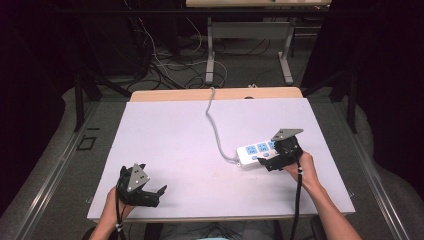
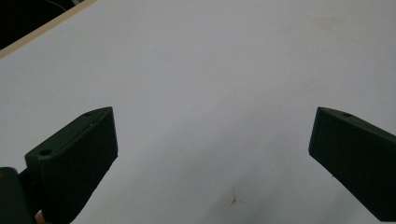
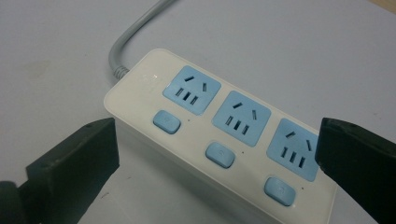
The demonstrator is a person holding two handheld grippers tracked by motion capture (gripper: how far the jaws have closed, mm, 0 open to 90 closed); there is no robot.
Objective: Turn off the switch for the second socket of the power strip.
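Note:
A white power strip (image 1: 255,151) with three blue sockets and three blue switches lies flat on the white table top (image 1: 175,140), right of centre. Its grey cable (image 1: 215,125) runs off over the far edge. In the right gripper view the power strip (image 3: 224,135) lies just ahead of and below the jaws, cable (image 3: 135,32) at its far end. My right gripper (image 1: 270,159) (image 3: 217,123) is at the strip's near right end, jaws wide apart, pads touching nothing. My left gripper (image 1: 152,182) (image 2: 215,116) stands open over bare table near the front left edge.
A wooden strip (image 1: 215,94) borders the table's far edge. Beyond it, loose cables (image 1: 165,65) lie on the floor beside the metal legs of another table (image 1: 247,50). Dark frames stand on both sides. A small brown stain (image 2: 235,200) marks the surface.

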